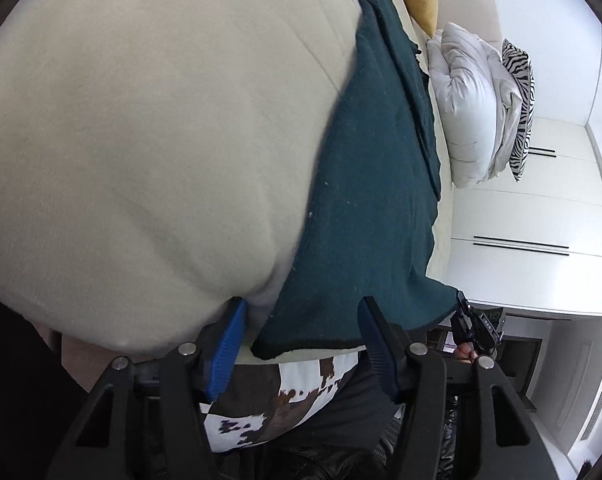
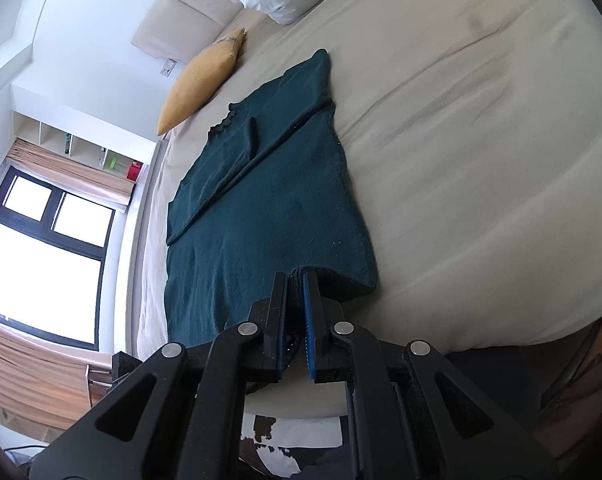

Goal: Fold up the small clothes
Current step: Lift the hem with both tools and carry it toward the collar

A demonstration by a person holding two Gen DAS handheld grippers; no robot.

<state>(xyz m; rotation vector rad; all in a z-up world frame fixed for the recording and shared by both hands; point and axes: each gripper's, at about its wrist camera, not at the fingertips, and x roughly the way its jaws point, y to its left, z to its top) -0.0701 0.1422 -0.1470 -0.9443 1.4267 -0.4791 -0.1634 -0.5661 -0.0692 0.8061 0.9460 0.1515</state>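
I see the dark green sweater (image 2: pixel 261 208) lying flat on the bed (image 2: pixel 481 160), my right gripper (image 2: pixel 296 280) pinching its near hem corner, while my left gripper (image 1: pixel 301 308) hangs spread over the other hem corner, gripping nothing.
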